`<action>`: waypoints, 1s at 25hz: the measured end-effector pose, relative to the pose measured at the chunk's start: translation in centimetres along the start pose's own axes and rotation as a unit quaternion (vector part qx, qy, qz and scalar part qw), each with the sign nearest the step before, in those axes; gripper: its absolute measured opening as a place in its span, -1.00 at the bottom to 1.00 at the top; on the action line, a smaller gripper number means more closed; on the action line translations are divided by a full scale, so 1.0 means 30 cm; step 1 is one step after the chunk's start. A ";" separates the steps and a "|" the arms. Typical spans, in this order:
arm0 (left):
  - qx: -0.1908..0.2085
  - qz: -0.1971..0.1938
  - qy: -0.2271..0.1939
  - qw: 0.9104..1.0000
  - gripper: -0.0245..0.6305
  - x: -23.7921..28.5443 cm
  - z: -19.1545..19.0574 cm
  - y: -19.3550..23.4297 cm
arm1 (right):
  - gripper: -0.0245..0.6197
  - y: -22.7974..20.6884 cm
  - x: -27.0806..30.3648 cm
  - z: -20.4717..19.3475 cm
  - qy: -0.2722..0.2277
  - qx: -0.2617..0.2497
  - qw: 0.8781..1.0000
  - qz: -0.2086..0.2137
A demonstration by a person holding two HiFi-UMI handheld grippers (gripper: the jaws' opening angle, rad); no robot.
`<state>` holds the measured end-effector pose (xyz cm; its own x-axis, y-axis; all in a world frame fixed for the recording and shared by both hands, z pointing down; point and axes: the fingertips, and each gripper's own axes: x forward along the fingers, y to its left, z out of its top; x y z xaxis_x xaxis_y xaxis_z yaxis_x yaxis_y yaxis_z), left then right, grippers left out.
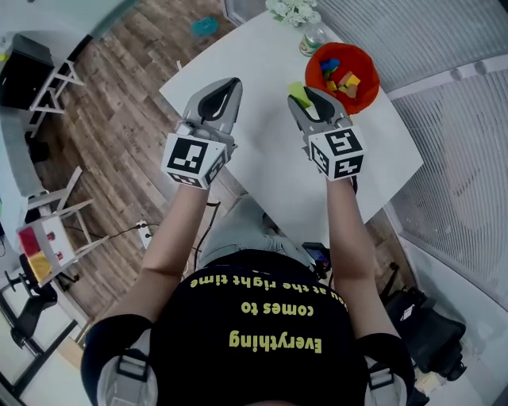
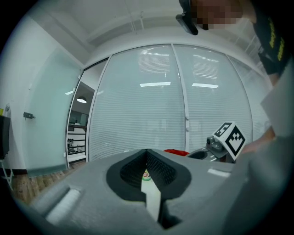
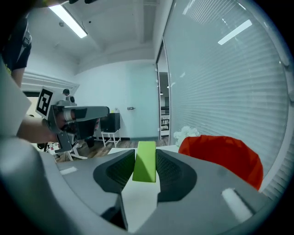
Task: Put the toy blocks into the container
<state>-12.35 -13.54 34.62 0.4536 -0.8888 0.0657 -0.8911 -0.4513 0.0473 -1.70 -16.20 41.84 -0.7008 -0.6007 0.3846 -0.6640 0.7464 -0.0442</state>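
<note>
Between the jaws of my right gripper (image 1: pixel 305 97) sits a lime-green block (image 1: pixel 298 92), and the pads press on its two sides (image 3: pixel 145 163). The gripper hangs above the white table (image 1: pixel 262 151), just left of the red container (image 1: pixel 343 75), which holds several coloured blocks. In the right gripper view the container (image 3: pixel 223 153) stands to the right of the jaws. My left gripper (image 1: pixel 232 86) is raised over the table's left part, its tips together and nothing held (image 2: pixel 147 153). The container's red rim (image 2: pixel 177 152) peeks over its jaws.
White flowers (image 1: pixel 295 11) and a small jar (image 1: pixel 311 41) stand at the table's far end beside the container. A glass wall with blinds (image 1: pixel 444 47) runs along the right. White chairs (image 1: pixel 55 87) and a blue item (image 1: pixel 204 26) are on the wooden floor at left.
</note>
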 end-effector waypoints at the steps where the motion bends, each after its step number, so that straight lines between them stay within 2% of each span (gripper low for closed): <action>1: 0.001 -0.005 -0.002 1.000 -0.93 0.007 0.008 -0.011 | -0.46 -0.006 -0.017 0.017 -0.005 -0.002 1.000 -0.005; 11: 0.010 -0.054 -0.015 0.998 -0.93 0.092 0.072 -0.130 | -0.46 -0.181 -0.208 0.113 -0.043 0.001 0.996 -0.082; 25: 0.002 -0.115 -0.019 0.993 -0.93 0.241 0.087 -0.255 | -0.46 -0.336 -0.386 0.146 -0.062 0.013 0.985 -0.159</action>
<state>-2.27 -16.72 32.14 0.6443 -0.7646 0.0169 -0.7643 -0.6428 0.0520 11.97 -18.03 33.81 -0.4816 -0.8346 0.2674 -0.8607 0.5080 0.0355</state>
